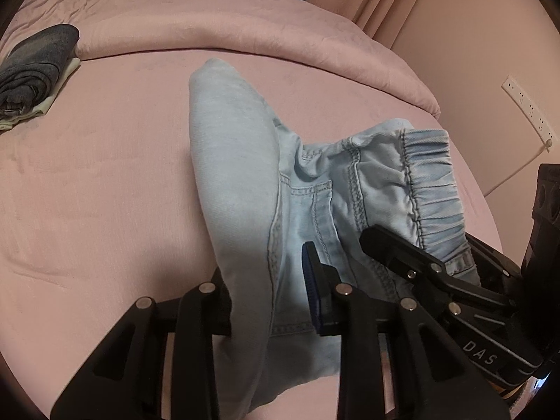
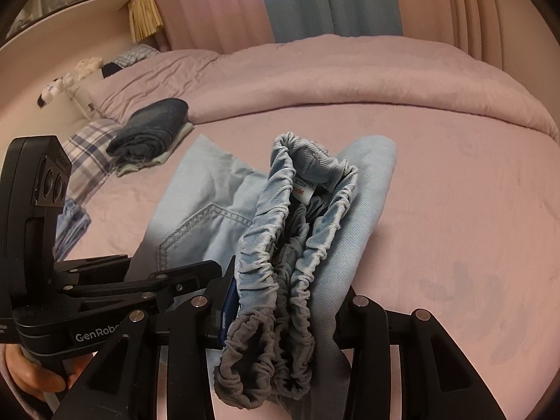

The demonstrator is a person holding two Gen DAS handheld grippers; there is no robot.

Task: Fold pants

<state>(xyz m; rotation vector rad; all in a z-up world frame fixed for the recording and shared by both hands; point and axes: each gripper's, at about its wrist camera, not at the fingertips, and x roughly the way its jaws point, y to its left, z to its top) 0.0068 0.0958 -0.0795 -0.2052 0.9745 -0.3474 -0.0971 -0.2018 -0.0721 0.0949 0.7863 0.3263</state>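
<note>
A wide pink bed (image 1: 105,182) fills the scene ahead of both grippers, with a rolled pink duvet (image 1: 217,24) along its far edge. Light blue denim pants (image 1: 238,161) lie bunched between the two tools, one leg draped forward from the left gripper, the seat and pocket just beyond its tips. The elastic waistband (image 2: 280,262) hangs gathered in front of the right gripper, its opening facing the camera with a small label inside.

The left gripper (image 1: 269,315) is closed on a fold of the pant leg. The right gripper (image 2: 283,315) is closed on the waistband.

Far ahead and to the left sits a folded stack of dark jeans (image 2: 150,129), well apart from the work.

The step appears to be lifting the pants by waist and leg to begin a fold. The next move likely calls for spreading the cloth flat on the bed, legs aligned, before doubling it over.
</note>
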